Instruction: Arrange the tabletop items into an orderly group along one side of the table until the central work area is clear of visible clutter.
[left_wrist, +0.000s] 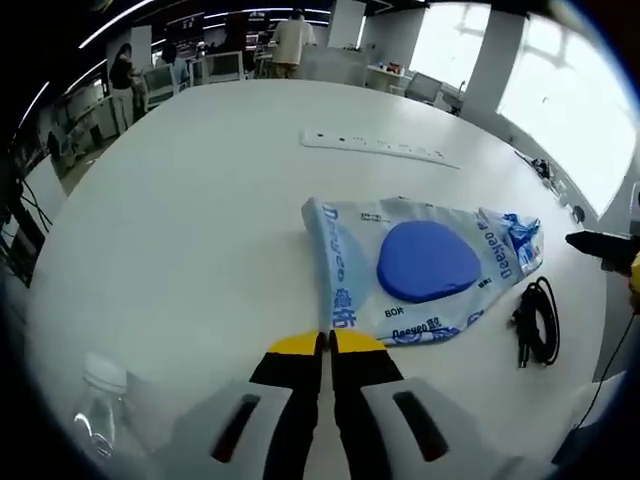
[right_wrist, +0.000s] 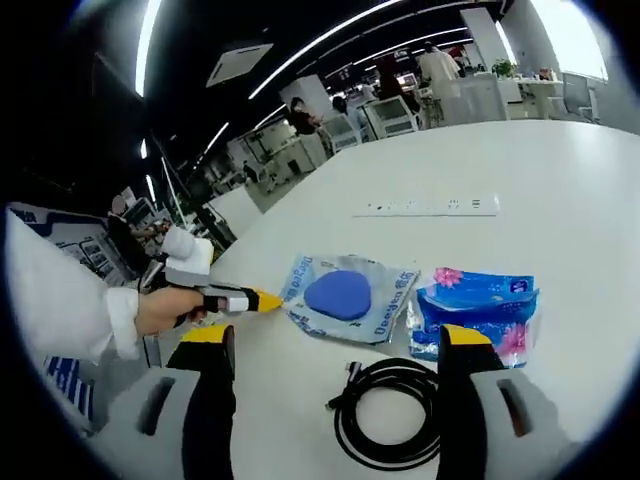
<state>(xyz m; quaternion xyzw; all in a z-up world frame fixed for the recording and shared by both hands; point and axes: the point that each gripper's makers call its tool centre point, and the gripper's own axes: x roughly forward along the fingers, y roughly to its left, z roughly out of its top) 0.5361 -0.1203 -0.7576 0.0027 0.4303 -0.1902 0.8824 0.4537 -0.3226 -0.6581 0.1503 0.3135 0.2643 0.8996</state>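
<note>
A clear printed bag holding a round blue pad (left_wrist: 428, 262) (right_wrist: 345, 295) lies on the white table (left_wrist: 200, 220). My left gripper (left_wrist: 331, 342) is shut, with its yellow tips at the bag's near edge; I cannot tell whether it pinches the plastic. From the right gripper view, a hand in a white sleeve holds that left gripper (right_wrist: 262, 299) against the bag. A blue tissue pack (right_wrist: 475, 300) (left_wrist: 518, 232) lies beside the bag. My right gripper (right_wrist: 335, 336) is open wide over a coiled black cable (right_wrist: 395, 412) (left_wrist: 537, 322).
A long white power strip (left_wrist: 378, 146) (right_wrist: 430, 206) lies farther across the table. A clear plastic bottle (left_wrist: 98, 402) stands near the left gripper. Desks, chairs and people are beyond the table's far edge.
</note>
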